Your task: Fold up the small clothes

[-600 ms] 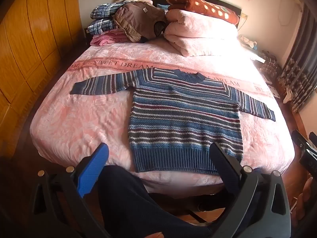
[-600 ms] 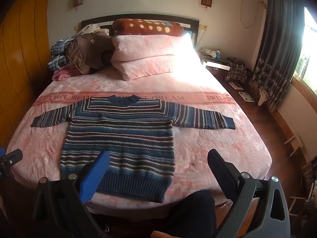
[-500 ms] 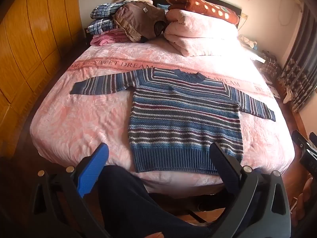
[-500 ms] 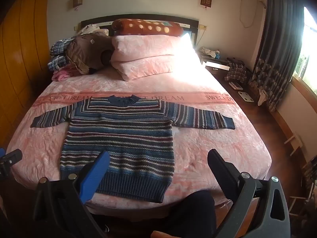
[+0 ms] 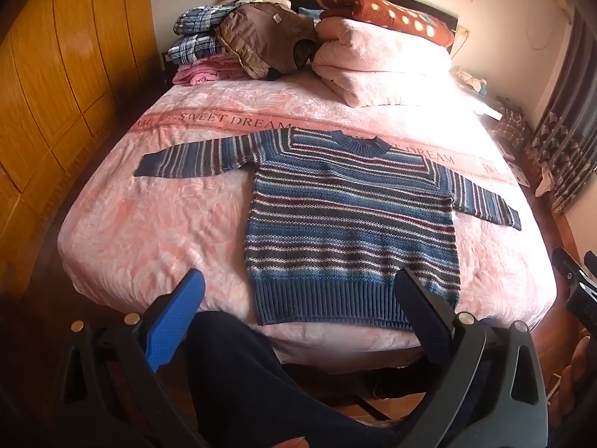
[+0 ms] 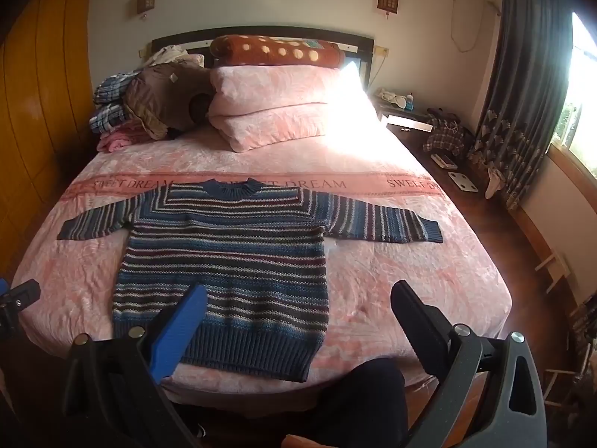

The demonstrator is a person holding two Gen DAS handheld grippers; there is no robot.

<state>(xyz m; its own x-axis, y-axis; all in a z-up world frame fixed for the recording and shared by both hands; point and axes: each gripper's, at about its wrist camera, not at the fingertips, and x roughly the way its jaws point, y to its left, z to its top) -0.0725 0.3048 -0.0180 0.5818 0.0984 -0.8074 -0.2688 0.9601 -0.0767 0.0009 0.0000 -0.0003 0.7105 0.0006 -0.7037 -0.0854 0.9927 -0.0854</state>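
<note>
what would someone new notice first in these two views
The striped sweater catches the eye first: it lies flat on the pink bed with both sleeves spread out, hem toward the near edge. Behind it, at the headboard, sit folded pink bedding with a spotted red-brown blanket on top, and a pile of clothes beside them. The left tool and right tool hang open in front of the bed, holding nothing.

Striped sweater [image 5: 350,224] flat on pink bed [image 5: 156,231] — left hand-held gripper [image 5: 298,298] gaping, empty.

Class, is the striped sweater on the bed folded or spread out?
Spread: the striped sweater lies flat on the bed, both sleeves outstretched.
</note>
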